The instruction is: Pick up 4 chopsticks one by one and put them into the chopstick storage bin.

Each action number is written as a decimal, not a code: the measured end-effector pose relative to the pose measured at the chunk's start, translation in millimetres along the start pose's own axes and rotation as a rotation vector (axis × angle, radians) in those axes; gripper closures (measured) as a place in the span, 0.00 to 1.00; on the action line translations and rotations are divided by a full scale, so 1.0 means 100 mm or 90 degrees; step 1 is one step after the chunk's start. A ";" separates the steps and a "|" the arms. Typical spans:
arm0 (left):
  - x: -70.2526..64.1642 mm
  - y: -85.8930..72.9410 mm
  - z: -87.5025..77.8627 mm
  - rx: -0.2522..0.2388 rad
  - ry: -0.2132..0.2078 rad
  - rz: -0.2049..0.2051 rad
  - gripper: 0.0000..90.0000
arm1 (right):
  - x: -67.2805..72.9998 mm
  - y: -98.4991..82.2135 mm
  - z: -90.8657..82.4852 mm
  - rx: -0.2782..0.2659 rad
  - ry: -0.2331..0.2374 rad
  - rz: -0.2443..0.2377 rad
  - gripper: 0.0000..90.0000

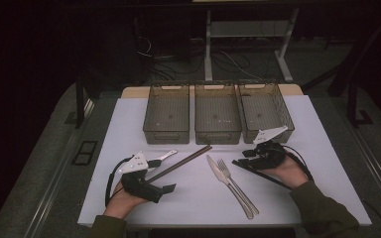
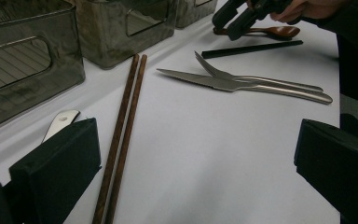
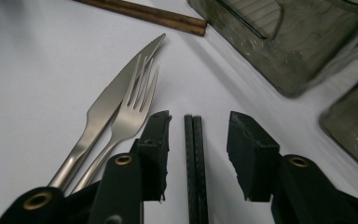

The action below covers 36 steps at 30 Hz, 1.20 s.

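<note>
The right tongs (image 3: pixel 198 156) stand half open astride the black chopsticks (image 3: pixel 196 154), not pressing them. The fork (image 3: pixel 135 105) lies just beside these chopsticks. The left tongs (image 2: pixel 191 163) are wide open and empty.

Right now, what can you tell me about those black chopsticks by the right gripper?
The black chopsticks are two thin, straight, matt black sticks lying side by side, touching along their length, flat on the white table. They lie between the open jaws of the right gripper, and the pads do not press on them. The fork and knife lie close beside them, apart from them.
</note>
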<state>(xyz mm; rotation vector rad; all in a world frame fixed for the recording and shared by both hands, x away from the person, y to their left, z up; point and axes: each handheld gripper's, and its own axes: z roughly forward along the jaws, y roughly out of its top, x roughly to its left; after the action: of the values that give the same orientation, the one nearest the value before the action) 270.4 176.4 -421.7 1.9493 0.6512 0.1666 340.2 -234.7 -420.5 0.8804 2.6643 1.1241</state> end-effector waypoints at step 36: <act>0.00 0.00 0.00 0.003 0.001 -0.003 0.00 | 0.14 -0.54 -0.68 0.249 -0.045 -0.060 0.80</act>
<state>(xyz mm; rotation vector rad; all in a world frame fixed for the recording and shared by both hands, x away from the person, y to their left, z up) 270.3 176.4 -422.1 1.9517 0.6569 0.1640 281.7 -298.5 -407.4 0.8172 2.8791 0.5469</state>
